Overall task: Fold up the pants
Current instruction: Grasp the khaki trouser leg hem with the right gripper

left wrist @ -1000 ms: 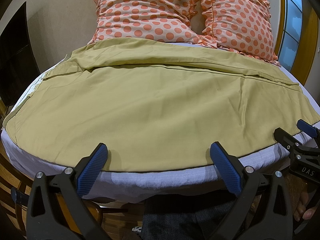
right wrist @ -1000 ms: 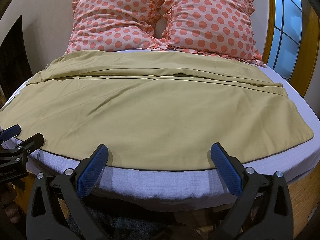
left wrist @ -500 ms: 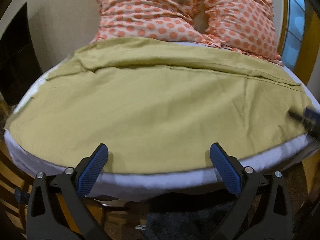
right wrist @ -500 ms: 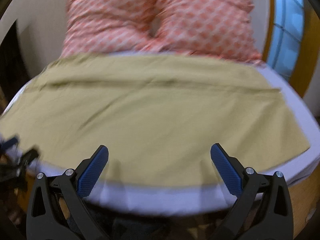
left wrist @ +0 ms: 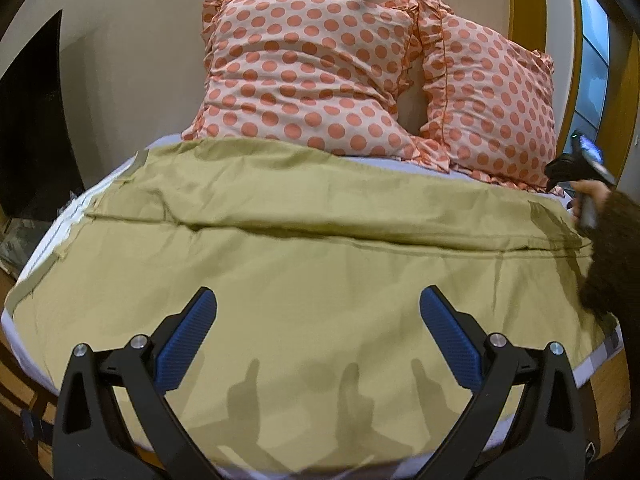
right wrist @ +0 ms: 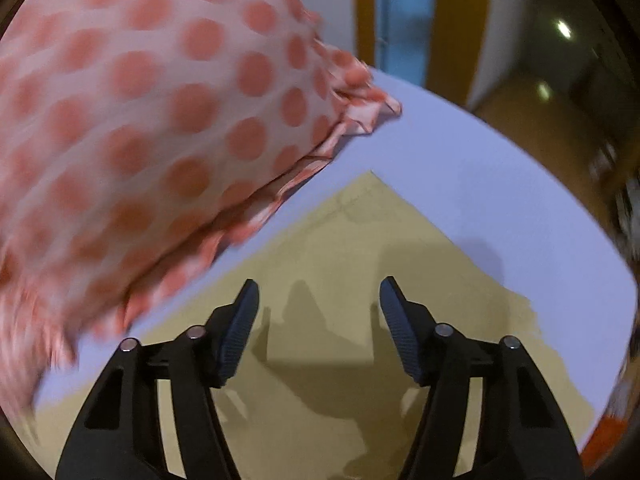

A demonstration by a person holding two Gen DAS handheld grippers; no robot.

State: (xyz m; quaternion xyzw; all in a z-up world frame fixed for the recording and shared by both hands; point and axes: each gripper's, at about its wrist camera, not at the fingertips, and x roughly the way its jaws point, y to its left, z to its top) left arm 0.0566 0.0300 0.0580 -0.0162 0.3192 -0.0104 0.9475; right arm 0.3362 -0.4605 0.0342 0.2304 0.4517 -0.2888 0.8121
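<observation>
While you're lining up on the far corner of the pants (right wrist: 360, 240), you're wanting both sets of tongs pinching fabric at matching points, so the fold is coming over square instead of skewed. The pants are lying spread flat across the bed (right wrist: 500, 184), khaki cloth covering most of the sheet, w/ the back edge sitting just in front of the polka-dot pillows (left wrist: 312, 76) and a long crease running side to side below the pillows. The right gripper (right wrist: 318, 304) is hanging over the corner nearest the right-hand pillow, tongs partly apart and holding nothing; that view is blurred, so I can't tell if the tips are touching cloth. Judging by that, you're best dropping straight down and taking only the pants layer, not the sheet under it, and getting a deep bite past the hem so it isn't slipping out on the lift. The left gripper (left wrist: 318, 328) is hovering over the near half of the pants, well away from the pillows, tongs wide and empty, pointing fwd along the bed. Your right forearm, in a dark sleeve, is reaching across the right side of the pants toward the pillows. IMO the left needs its own corner on the opposite side before anything lifts, or the cloth is bunching along that crease.
</observation>
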